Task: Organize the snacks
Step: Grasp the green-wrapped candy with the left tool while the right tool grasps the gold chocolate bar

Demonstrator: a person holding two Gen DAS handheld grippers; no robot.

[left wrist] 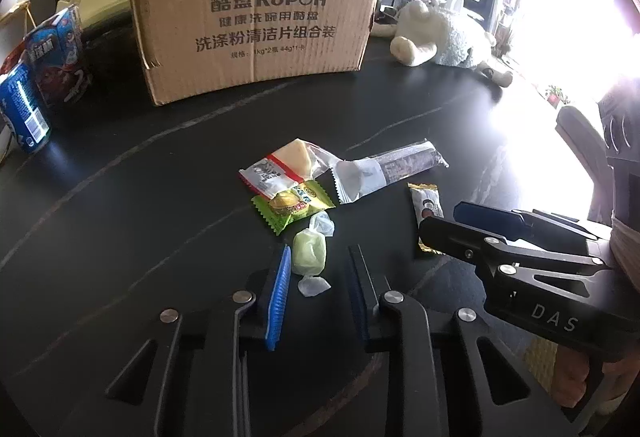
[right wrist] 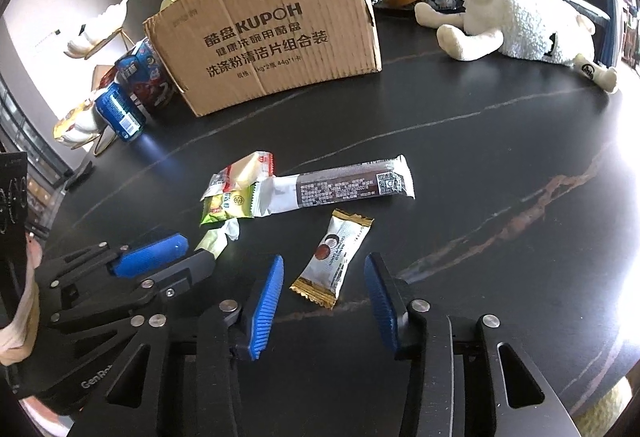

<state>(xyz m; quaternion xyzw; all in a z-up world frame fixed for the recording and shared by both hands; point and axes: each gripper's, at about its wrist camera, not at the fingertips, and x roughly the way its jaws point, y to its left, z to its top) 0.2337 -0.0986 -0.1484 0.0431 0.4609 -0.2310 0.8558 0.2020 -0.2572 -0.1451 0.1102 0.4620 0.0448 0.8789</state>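
On the dark table (right wrist: 480,141), going left to right, a blue can (left wrist: 22,109) lay beside a blue carton (left wrist: 60,57) at the far left, then a cardboard box (left wrist: 256,25) stood upright at the back, and a white plush sheep (right wrist: 516,25) sprawled off to the right. Nearer the middle lay the loose snacks: a red-and-white packet with a yellow wedge (left wrist: 280,167), a green packet (left wrist: 292,207) partly under it, a pale green twist-wrapped candy (left wrist: 310,251), a long dark bar in a torn white wrapper (right wrist: 340,185), and a small white packet with gold ends (right wrist: 334,257) a little apart on the right.

The left gripper (left wrist: 318,277) was spread open, low over the table, with the green candy lying between its fingers but not yet pinched. The right gripper (right wrist: 326,293) was likewise spread wide, its fingers flanking the near end of the gold-ended packet without touching it, as far as could be told.

By my reading the sorting had barely started: all five snacks seen here were still on the table, none held, and whether the box already held anything could not be seen. Each remaining piece would need picking up and carrying back to it, if the box was indeed the place for them
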